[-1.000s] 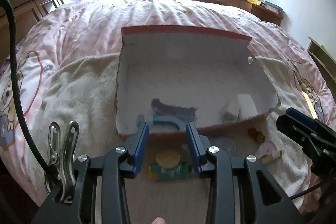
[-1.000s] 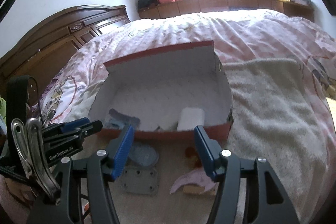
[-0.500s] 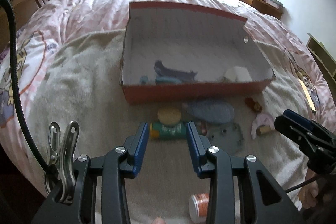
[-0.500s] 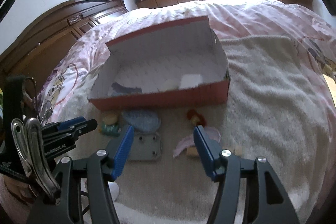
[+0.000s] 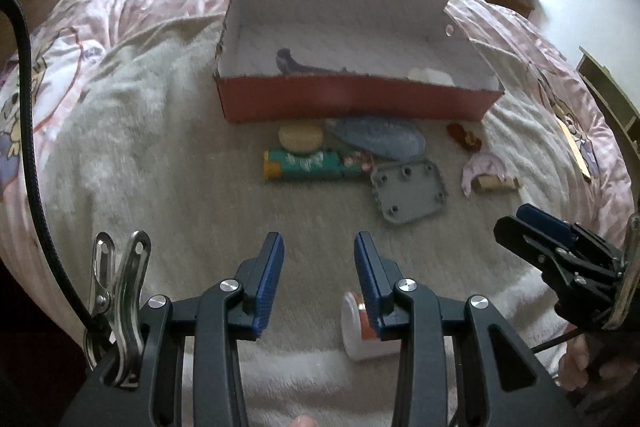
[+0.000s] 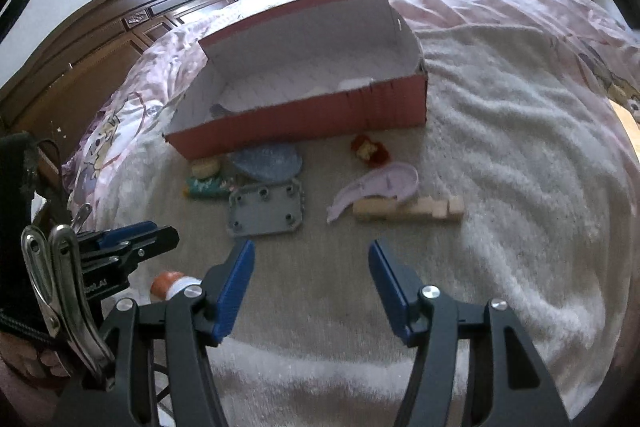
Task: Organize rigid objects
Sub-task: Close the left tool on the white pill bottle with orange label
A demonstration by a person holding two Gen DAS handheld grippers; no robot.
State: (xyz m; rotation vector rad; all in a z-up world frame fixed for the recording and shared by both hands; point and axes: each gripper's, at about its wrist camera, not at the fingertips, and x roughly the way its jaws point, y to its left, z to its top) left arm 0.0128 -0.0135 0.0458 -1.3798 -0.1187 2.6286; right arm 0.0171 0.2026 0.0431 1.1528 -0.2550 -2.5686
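A red box (image 5: 360, 103) with a white inside lies on the bed and holds a dark blue-grey piece (image 5: 296, 65) and a white block (image 5: 430, 75). On the towel in front of it lie a tan disc (image 5: 301, 137), a green tube (image 5: 304, 165), a blue oval (image 5: 380, 139), a grey plate (image 5: 408, 193), a red toy (image 5: 464, 141), a lilac scoop (image 6: 380, 185) and wooden blocks (image 6: 408, 209). My left gripper (image 5: 319, 255) is open and empty, short of the tube. My right gripper (image 6: 312, 259) is open and empty, short of the plate and scoop.
A white bottle with an orange cap (image 5: 352, 343) lies on the towel beside my left gripper's right finger. The pale towel (image 6: 500, 187) spreads over a pink bedspread. A dark wooden headboard (image 6: 120, 39) stands at the left, and a window ledge runs behind the bed.
Both grippers have drawn back from the box and sunk lower. The loose objects in front of the box and the bottle have come into view. Jaw gaps are unchanged.
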